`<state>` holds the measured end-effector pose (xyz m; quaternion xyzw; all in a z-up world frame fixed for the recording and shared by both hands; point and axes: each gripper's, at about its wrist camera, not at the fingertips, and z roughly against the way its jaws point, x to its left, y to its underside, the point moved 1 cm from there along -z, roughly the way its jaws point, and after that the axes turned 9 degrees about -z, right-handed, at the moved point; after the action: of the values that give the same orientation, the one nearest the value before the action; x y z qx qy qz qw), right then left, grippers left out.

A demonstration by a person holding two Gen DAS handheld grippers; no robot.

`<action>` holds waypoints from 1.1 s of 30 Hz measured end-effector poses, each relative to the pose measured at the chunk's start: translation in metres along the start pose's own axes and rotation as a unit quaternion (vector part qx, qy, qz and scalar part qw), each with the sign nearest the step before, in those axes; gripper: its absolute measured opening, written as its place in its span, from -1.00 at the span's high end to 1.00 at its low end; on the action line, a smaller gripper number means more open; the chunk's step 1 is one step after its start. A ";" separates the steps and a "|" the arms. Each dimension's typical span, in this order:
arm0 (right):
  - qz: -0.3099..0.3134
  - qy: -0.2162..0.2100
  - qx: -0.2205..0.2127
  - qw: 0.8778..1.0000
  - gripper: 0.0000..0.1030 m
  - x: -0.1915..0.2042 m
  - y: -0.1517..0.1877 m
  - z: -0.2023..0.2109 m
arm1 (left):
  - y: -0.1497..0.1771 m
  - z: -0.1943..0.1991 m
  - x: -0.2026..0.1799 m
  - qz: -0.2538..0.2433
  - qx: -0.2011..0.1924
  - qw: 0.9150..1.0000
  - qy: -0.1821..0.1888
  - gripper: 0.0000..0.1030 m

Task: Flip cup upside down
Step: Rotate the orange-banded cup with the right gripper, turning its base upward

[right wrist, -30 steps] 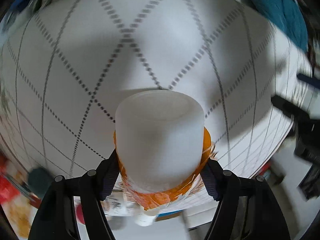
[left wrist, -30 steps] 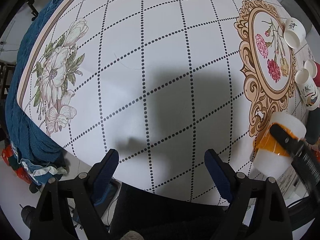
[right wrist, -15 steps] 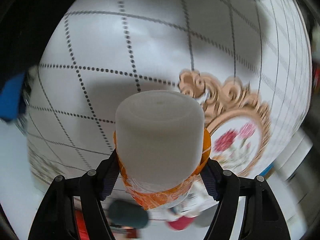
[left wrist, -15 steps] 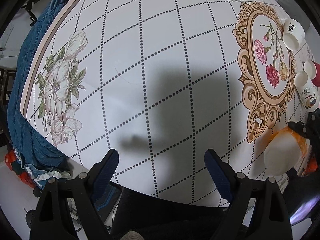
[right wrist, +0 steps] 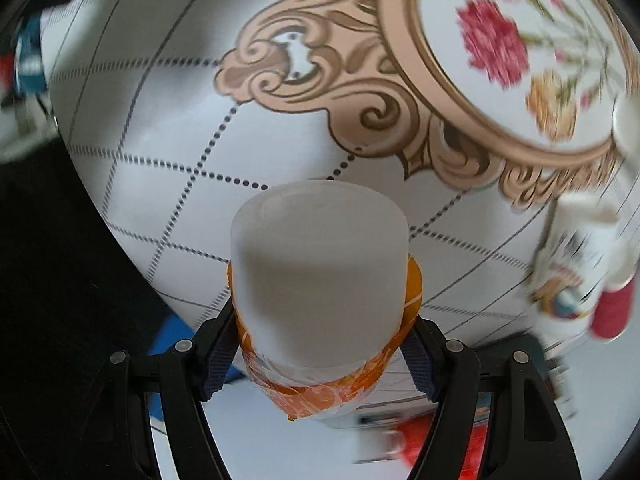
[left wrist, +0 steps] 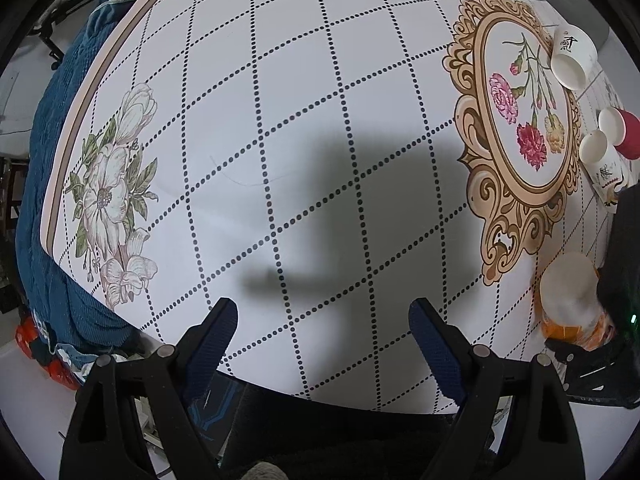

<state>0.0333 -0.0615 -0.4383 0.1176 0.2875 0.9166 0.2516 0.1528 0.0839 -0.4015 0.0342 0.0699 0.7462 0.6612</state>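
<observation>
The cup [right wrist: 320, 272] is frosted white with an orange taped band near its rim. My right gripper [right wrist: 320, 356] is shut on it at the orange band, its closed base pointing away from the camera, above the table's front right part near the ornate gold frame print. The cup also shows in the left wrist view [left wrist: 570, 296] at the right edge, held above the table. My left gripper [left wrist: 324, 332] is open and empty over the near table edge.
The table [left wrist: 280, 120] has a white cloth with a dotted diamond grid, a flower print at left and a gold-framed carnation print at right. Three paper cups lie or stand at far right: white ones [left wrist: 572, 60] [left wrist: 600, 160] and a red one [left wrist: 624, 132]. A blue cloth [left wrist: 44, 160] hangs at left.
My right gripper has swung with the cup, turning over the table toward the gold frame print; the view is motion-blurred. The left gripper has barely moved.
</observation>
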 end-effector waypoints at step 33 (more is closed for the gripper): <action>-0.192 -0.155 -0.008 0.969 -0.64 -0.190 -0.032 0.013 | 0.002 -0.007 -0.021 -0.043 -0.006 0.999 -0.013 -0.70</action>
<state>0.2110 -0.1334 -0.4601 0.1993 0.2546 0.8241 0.4651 0.1525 0.0628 -0.4071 0.0370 0.0586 0.7171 0.6935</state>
